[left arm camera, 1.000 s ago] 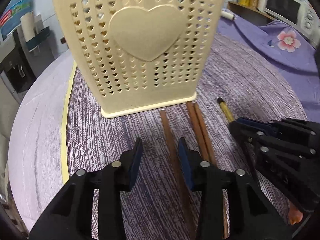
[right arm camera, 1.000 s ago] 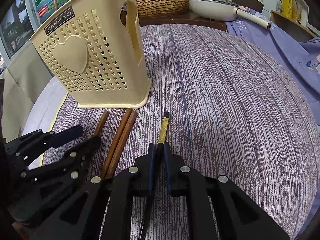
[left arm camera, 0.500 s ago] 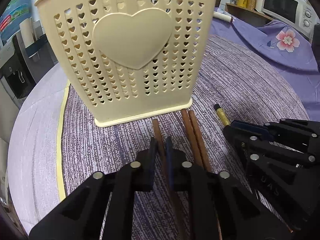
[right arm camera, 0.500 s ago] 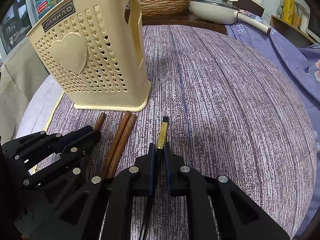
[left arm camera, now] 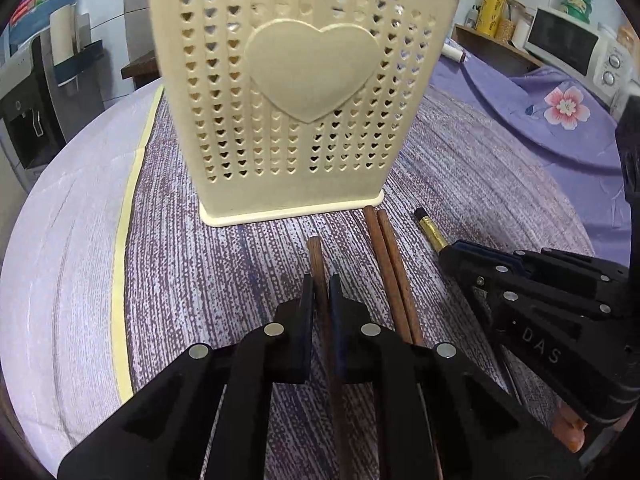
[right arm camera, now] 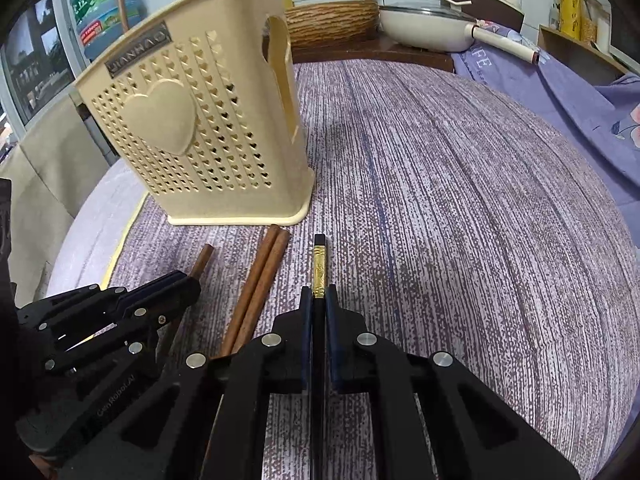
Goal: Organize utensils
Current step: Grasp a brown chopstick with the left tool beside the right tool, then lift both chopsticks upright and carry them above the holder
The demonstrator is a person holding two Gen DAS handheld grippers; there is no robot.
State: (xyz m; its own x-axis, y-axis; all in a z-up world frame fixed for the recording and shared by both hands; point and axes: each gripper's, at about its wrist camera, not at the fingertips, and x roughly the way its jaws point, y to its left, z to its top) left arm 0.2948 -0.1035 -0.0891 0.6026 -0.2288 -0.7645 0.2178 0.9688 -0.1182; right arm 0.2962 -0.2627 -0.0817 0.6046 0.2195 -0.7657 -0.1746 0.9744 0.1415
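A cream perforated utensil basket with a heart on its front stands upright on the purple mat; it also shows in the right wrist view. My left gripper is shut on a single brown wooden chopstick lying in front of the basket. Two more brown chopsticks lie side by side to its right. My right gripper is shut on a black chopstick with a gold band, which also shows in the left wrist view.
The purple woven mat covers a round table with a yellow edge strip. A white pan and a woven basket stand at the far edge. A microwave sits on a shelf behind.
My left gripper closed from wide open onto the single brown chopstick. The right gripper stayed shut on the black chopstick. Both views shifted slightly relative to the basket.
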